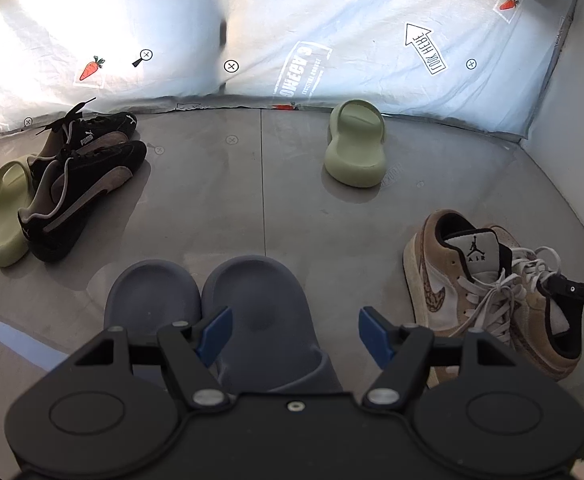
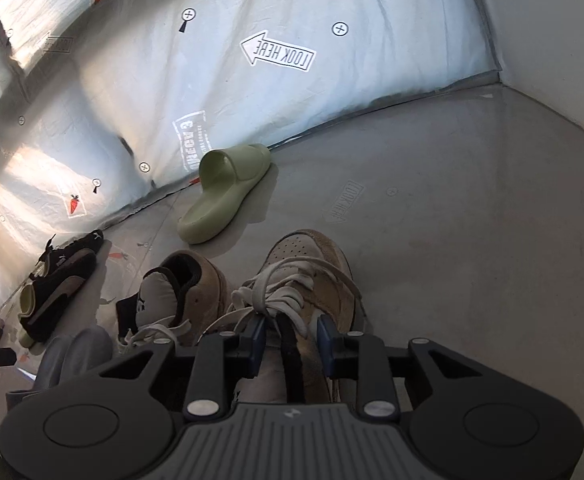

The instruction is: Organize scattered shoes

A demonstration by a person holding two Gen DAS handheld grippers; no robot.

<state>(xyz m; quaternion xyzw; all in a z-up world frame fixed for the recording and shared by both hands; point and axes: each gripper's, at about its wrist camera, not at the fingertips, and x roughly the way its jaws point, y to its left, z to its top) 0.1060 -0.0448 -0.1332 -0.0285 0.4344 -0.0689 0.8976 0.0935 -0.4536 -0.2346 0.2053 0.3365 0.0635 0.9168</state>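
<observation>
Now, right gripper (image 2: 289, 334): pinching the black collar of a tan suede lace-up sneaker (image 2: 312, 272) on the grey floor (image 2: 472, 240).
Left gripper (image 1: 294, 332): spread wide above paired grey foam slides (image 1: 251, 300).
Green foam slide (image 1: 356, 144): alone by the sheet.

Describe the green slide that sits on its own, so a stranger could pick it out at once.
Start at the white printed sheet hanging along the back of the grey floor. Just in front of its bottom edge, right of centre, lies a lone pale green slide. Its twin is wedged against the black sneakers at far left; this one touches nothing.
</observation>
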